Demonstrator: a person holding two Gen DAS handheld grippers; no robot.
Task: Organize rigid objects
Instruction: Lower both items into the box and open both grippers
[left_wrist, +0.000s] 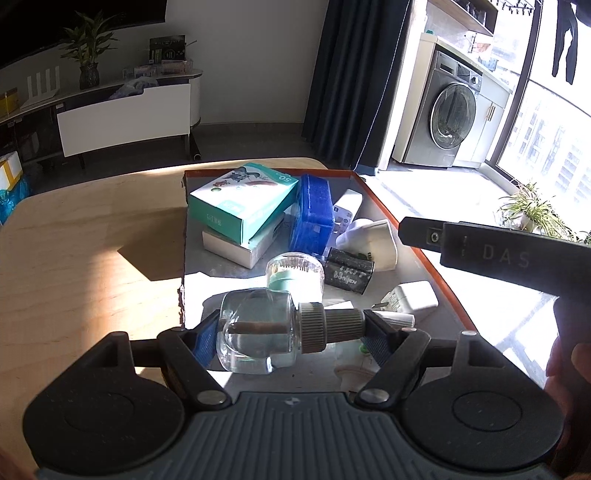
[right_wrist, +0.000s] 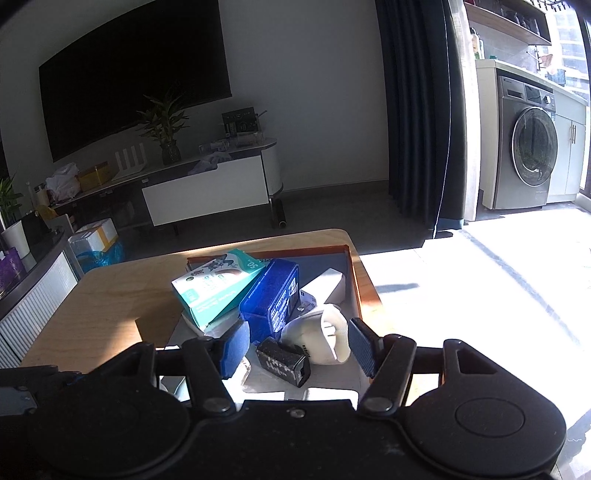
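My left gripper (left_wrist: 290, 328) is shut on a clear glass bottle (left_wrist: 255, 332) with a ribbed cap (left_wrist: 325, 326), held sideways over the near part of an orange-rimmed tray (left_wrist: 380, 201). The tray holds a teal box (left_wrist: 243, 201) on a white box (left_wrist: 236, 251), a blue case (left_wrist: 314, 214), a clear-capped jar (left_wrist: 295, 273), a black battery-like block (left_wrist: 349, 269) and white plugs (left_wrist: 373, 240). My right gripper (right_wrist: 295, 345) is open and empty, above the black block (right_wrist: 284, 363) and a white plug (right_wrist: 325, 338). The teal box (right_wrist: 214, 286) and blue case (right_wrist: 269, 301) lie beyond.
The tray sits on a wooden table (left_wrist: 85, 236) by a sunlit floor (right_wrist: 461, 291). The right gripper's body (left_wrist: 517, 254) reaches over the tray's right edge. A TV cabinet (right_wrist: 207, 192) and washing machine (left_wrist: 447, 114) stand far behind.
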